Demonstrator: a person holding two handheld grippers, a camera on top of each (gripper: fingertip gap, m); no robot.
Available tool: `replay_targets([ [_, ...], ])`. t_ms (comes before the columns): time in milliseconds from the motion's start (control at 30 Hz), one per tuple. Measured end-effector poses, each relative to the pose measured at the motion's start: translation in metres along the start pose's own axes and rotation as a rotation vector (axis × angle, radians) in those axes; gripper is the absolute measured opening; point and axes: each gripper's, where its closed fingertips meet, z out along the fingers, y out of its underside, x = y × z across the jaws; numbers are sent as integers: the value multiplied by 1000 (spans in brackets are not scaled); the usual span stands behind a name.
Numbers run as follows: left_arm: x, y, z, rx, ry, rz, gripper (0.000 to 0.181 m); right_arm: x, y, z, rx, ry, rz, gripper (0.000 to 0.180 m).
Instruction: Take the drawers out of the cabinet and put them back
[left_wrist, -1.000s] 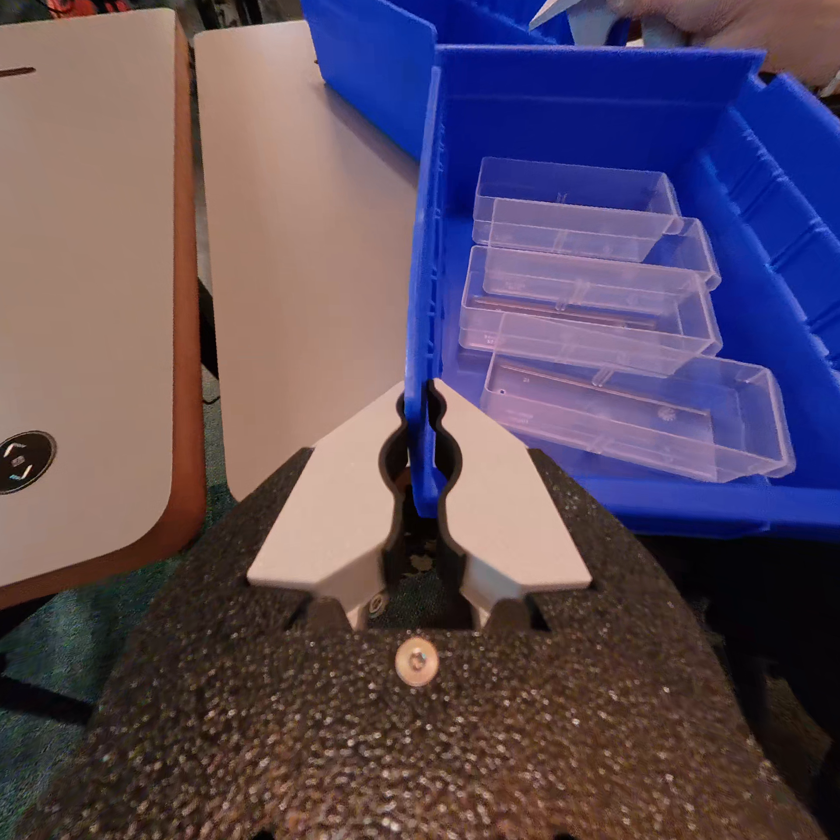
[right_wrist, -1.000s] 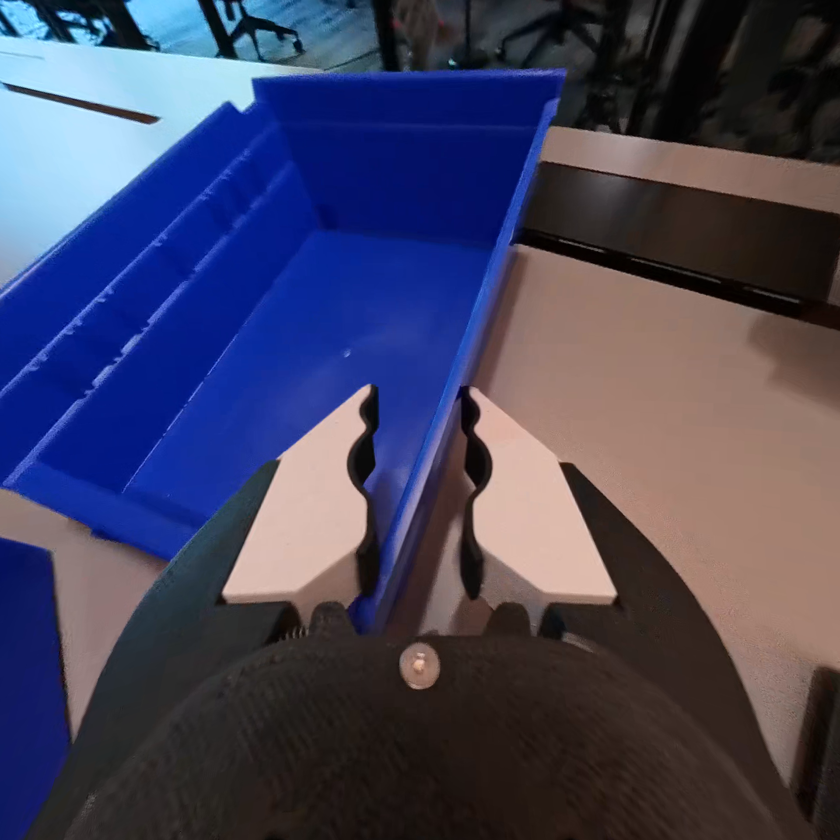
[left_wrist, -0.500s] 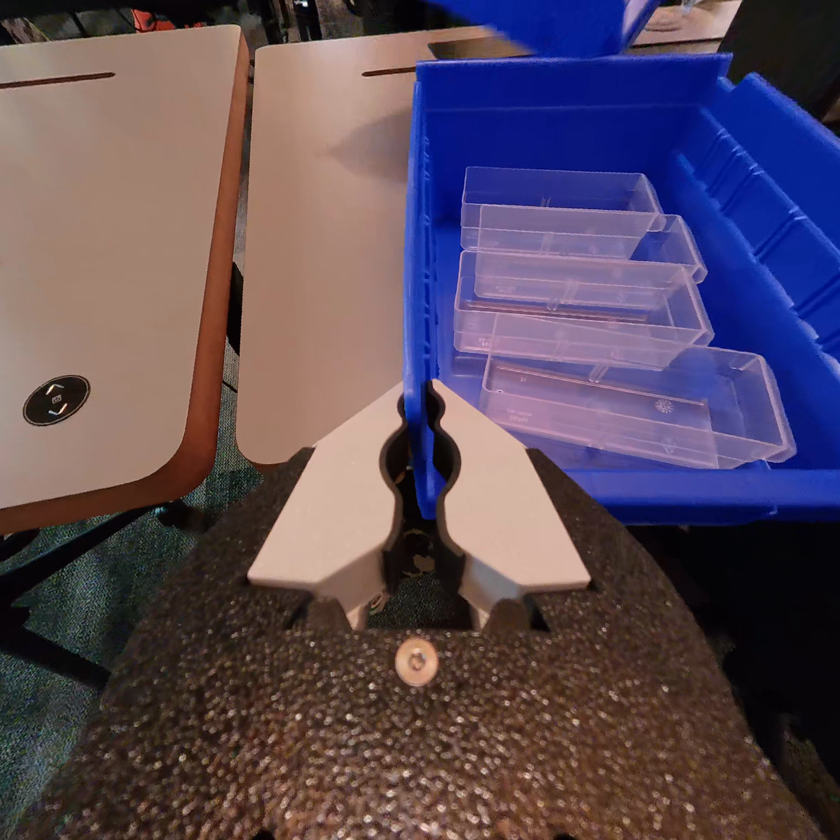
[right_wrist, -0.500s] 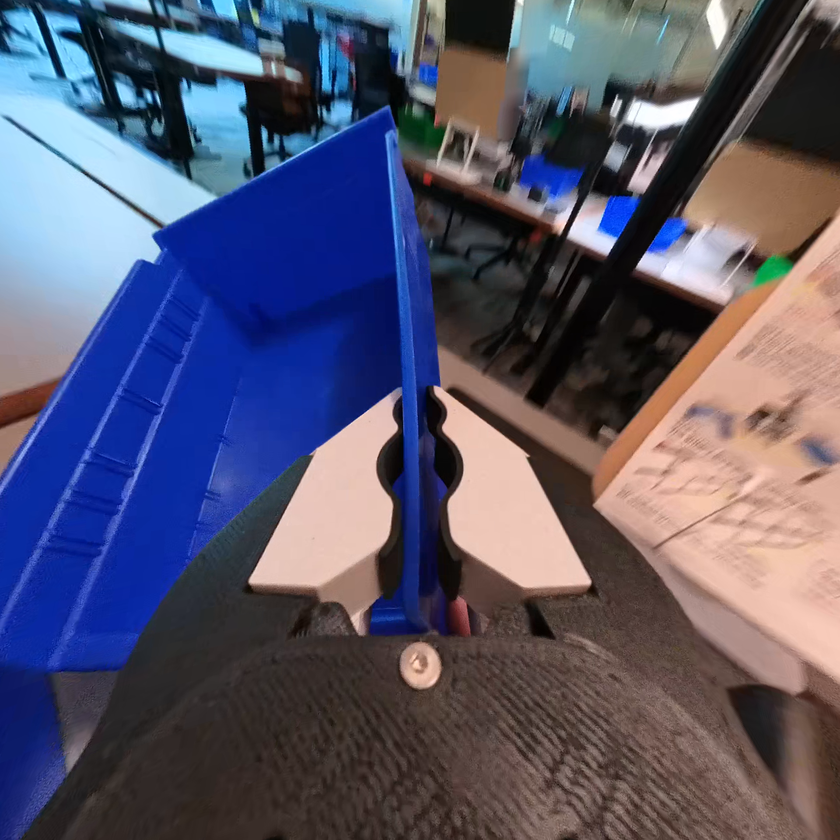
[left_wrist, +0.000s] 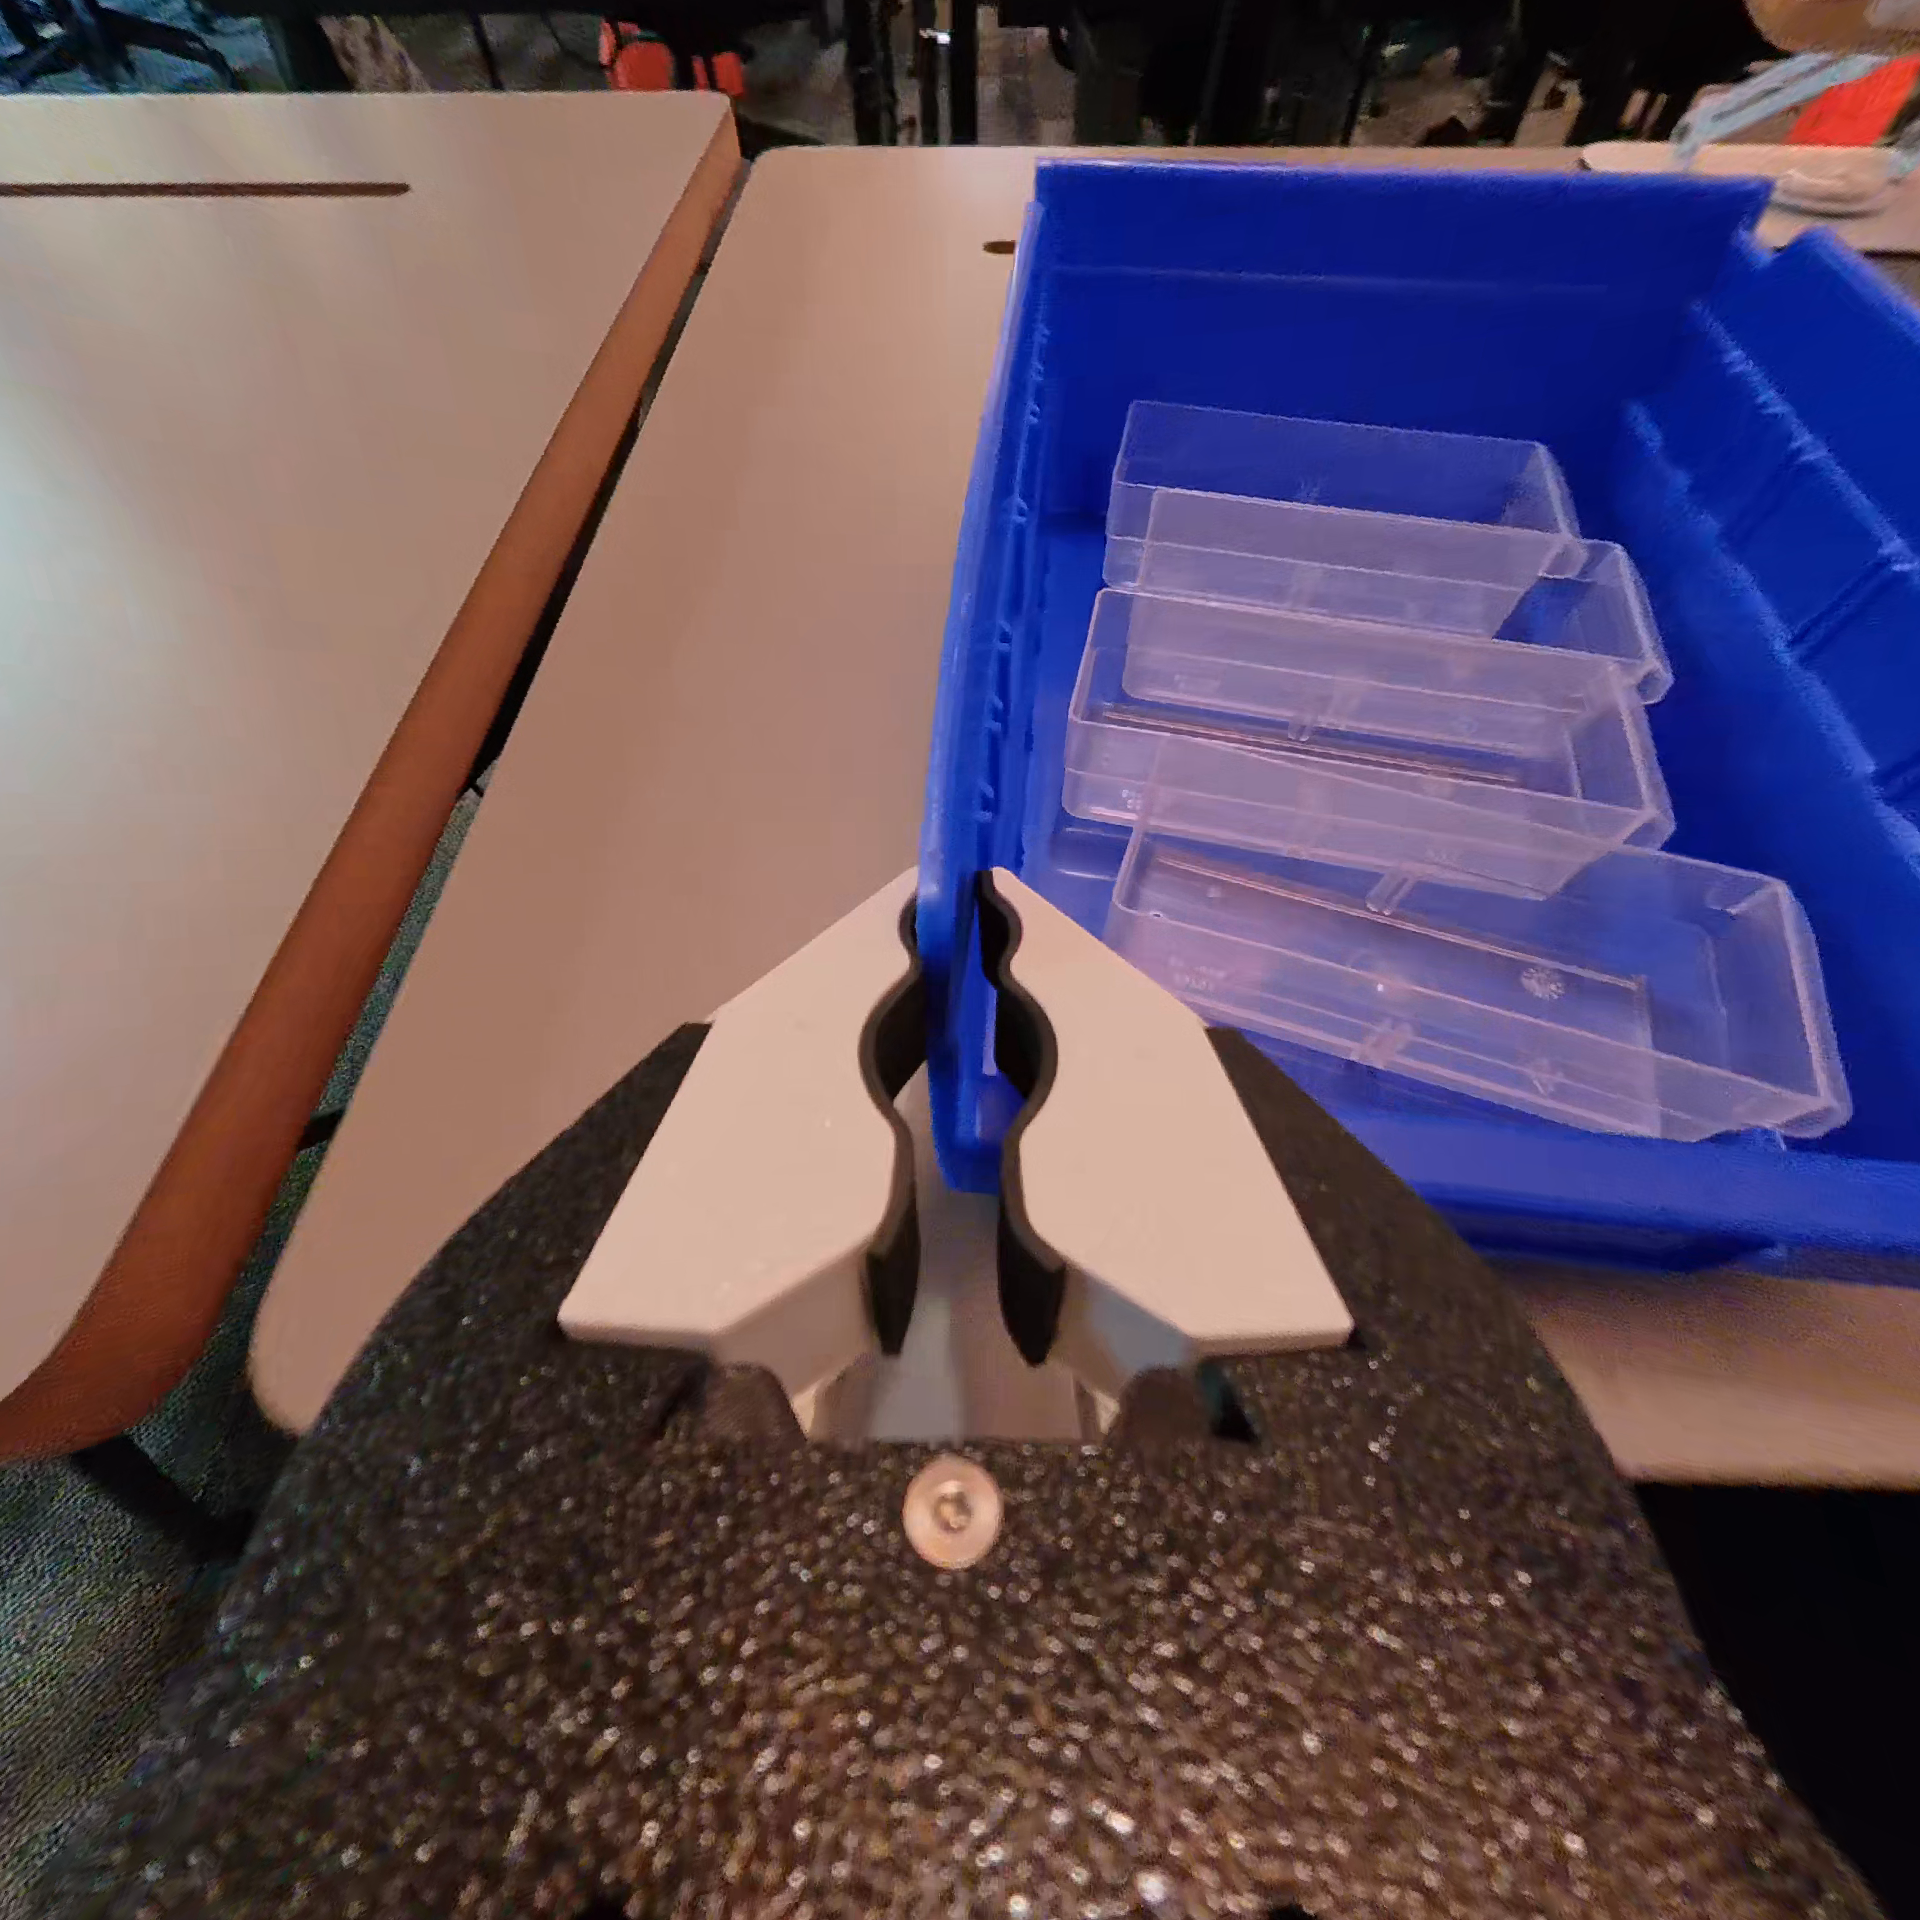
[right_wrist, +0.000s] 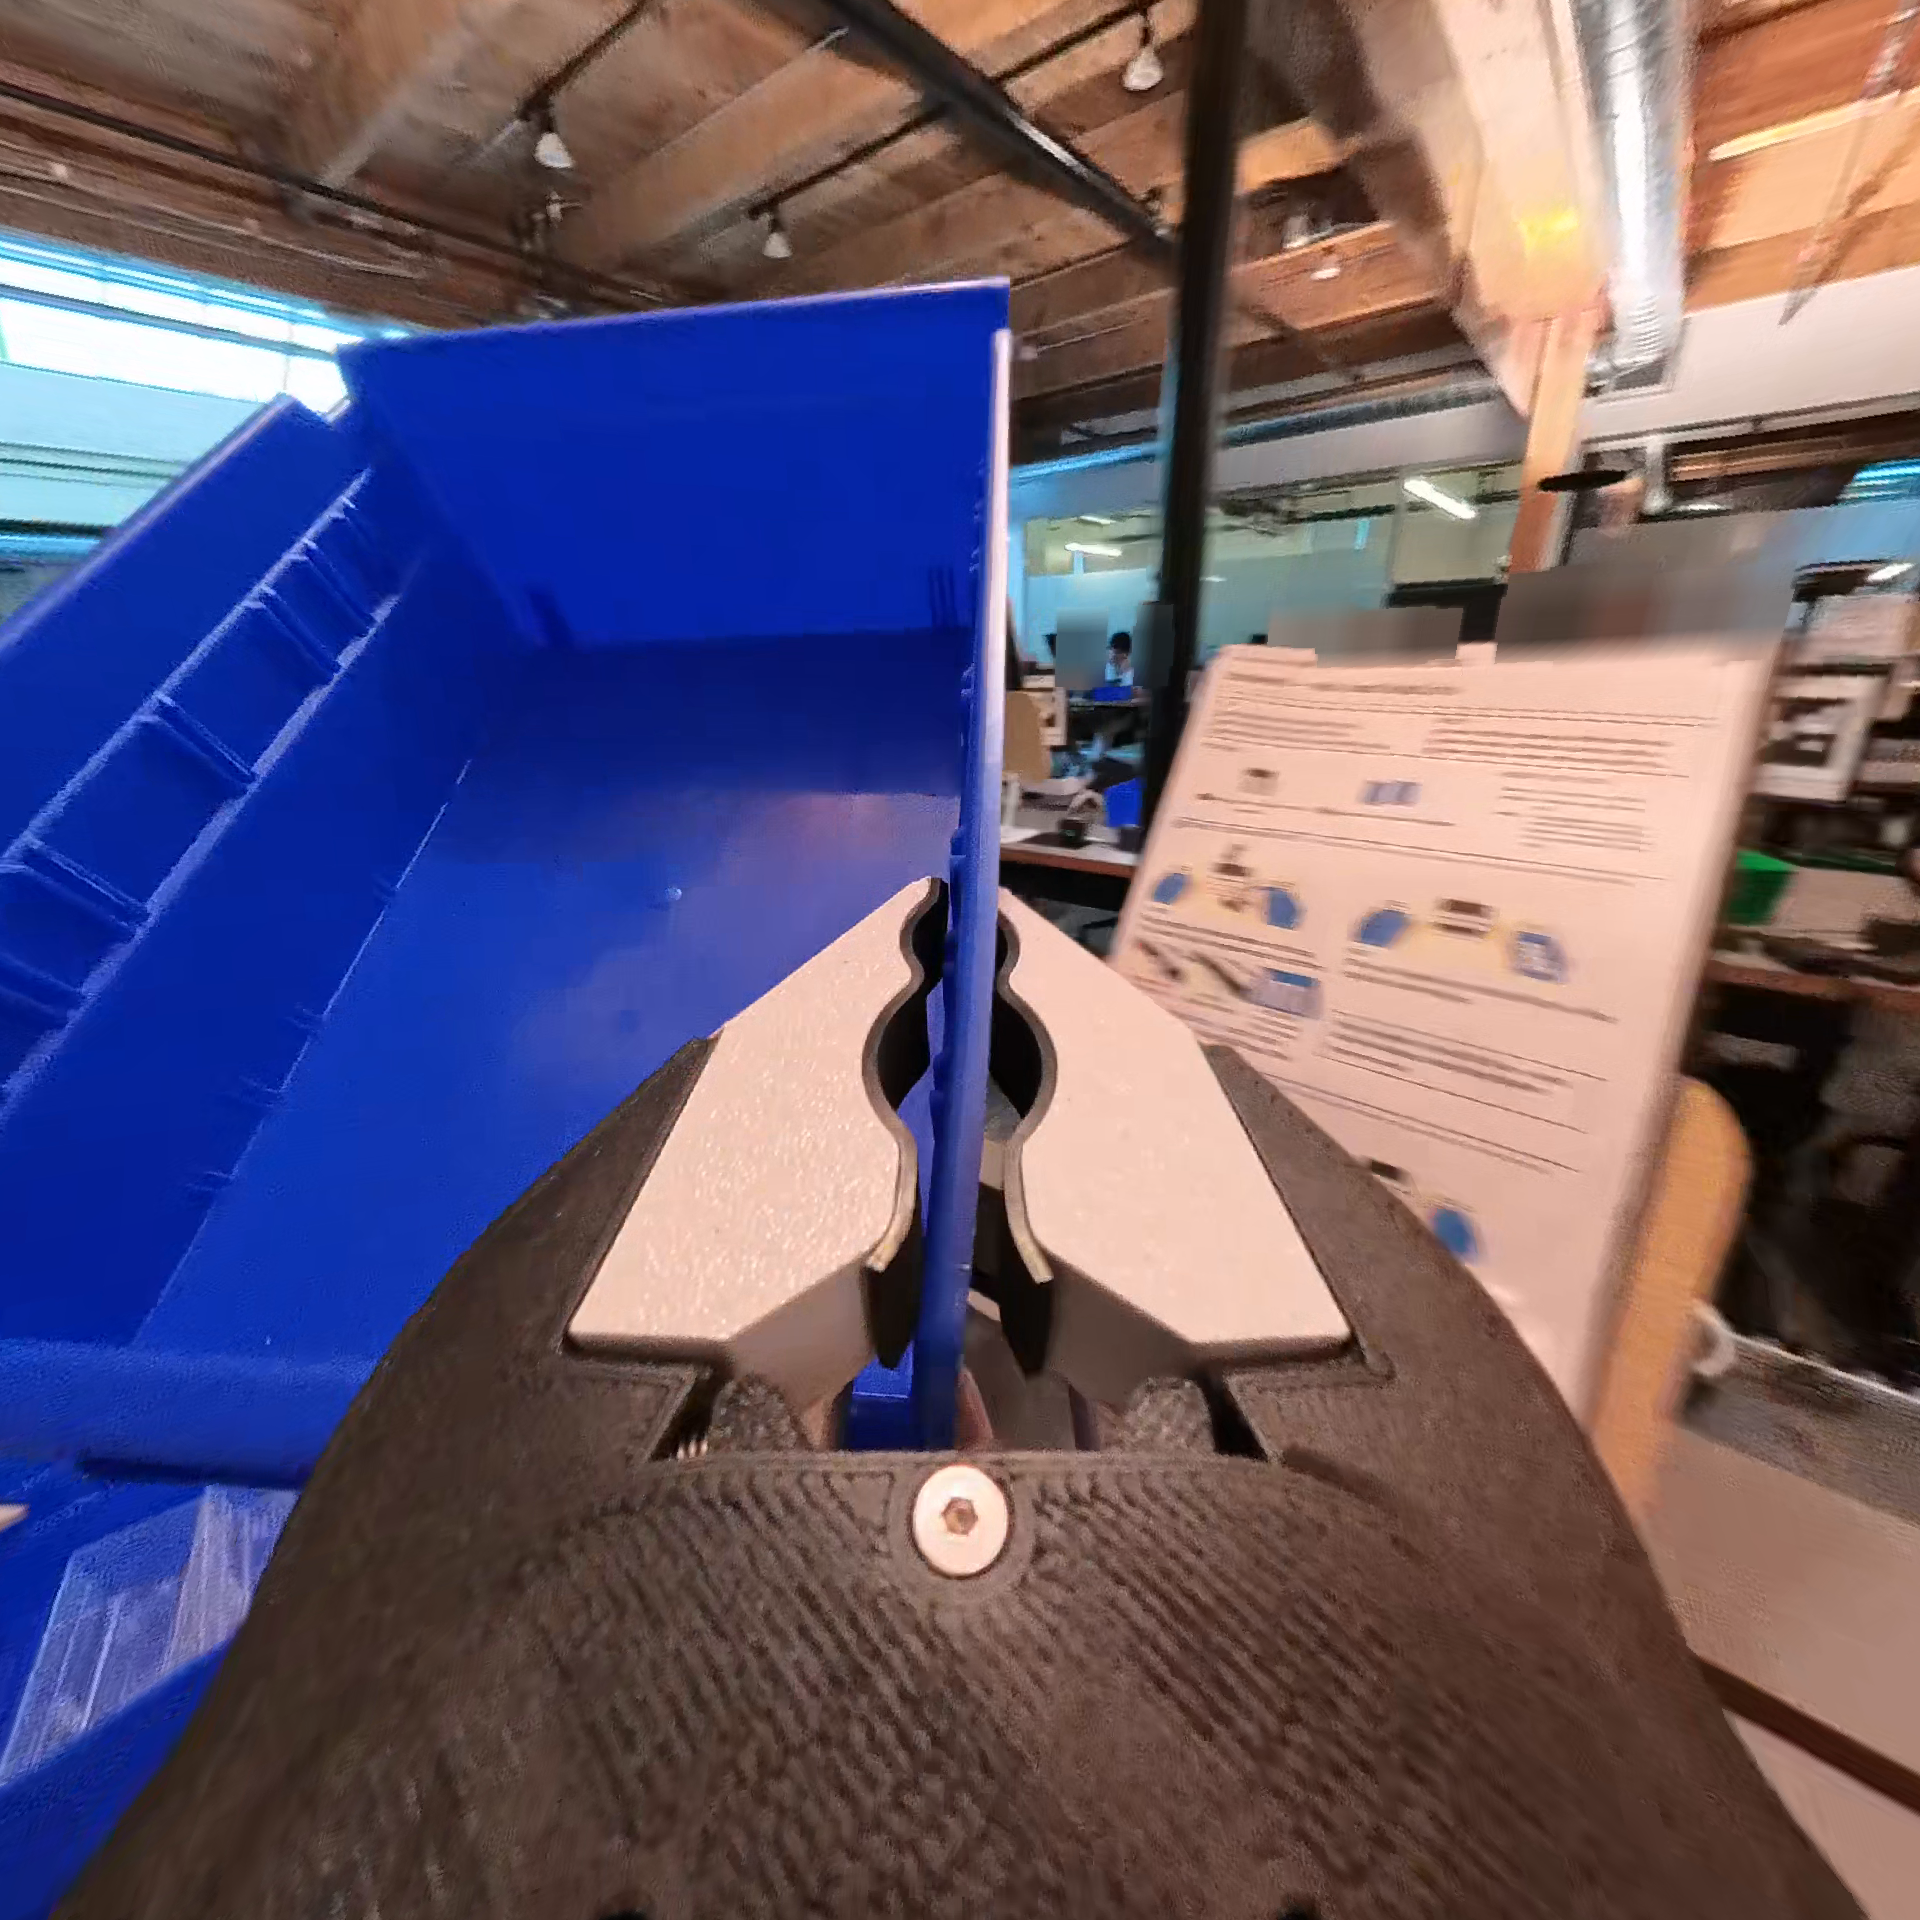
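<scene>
Two blue bins were in hand at this moment, one per gripper. The left gripper (left_wrist: 951, 894) was clamped on the near left wall of a blue bin (left_wrist: 1403, 260) resting on the pale desk (left_wrist: 748, 623), and inside that bin lay several clear plastic drawers (left_wrist: 1455, 977), overlapping one another in a loose row. The right gripper (right_wrist: 971, 904) was clamped on the right wall of an empty blue bin (right_wrist: 623, 831), held tilted up off the desk so that the ceiling beams showed behind it. No cabinet appeared in either view, so the step seemed to be arranging the bins that hold the removed drawers, not the drawer work itself. The next move would likely call for setting the empty bin down level and letting go before reaching for a drawer. A second desk (left_wrist: 260, 468) with a brown edge stood just left of the first. Behind, a white printed poster board (right_wrist: 1455, 935) leaned upright, with workshop shelves and track lights beyond.
</scene>
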Motion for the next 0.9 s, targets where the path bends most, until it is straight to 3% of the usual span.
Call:
replay_targets([
  [233, 41, -36, 75, 22, -123, 21, 0, 156, 18, -148, -82, 311, -56, 3],
  [467, 60, -67, 139, 42, -108, 37, 1, 264, 103, -265, -254, 520, 28, 3],
  [567, 61, -76, 158, 42, -68, -1, 0, 289, 137, -293, -241, 533, 151, 2],
  [633, 62, -80, 166, 46, -50, -12, 0, 293, 144, -305, -256, 553, 117, 2],
  [900, 62, -83, 172, 54, -42, 15, 0, 347, 192, -317, -281, 562, 208, 2],
])
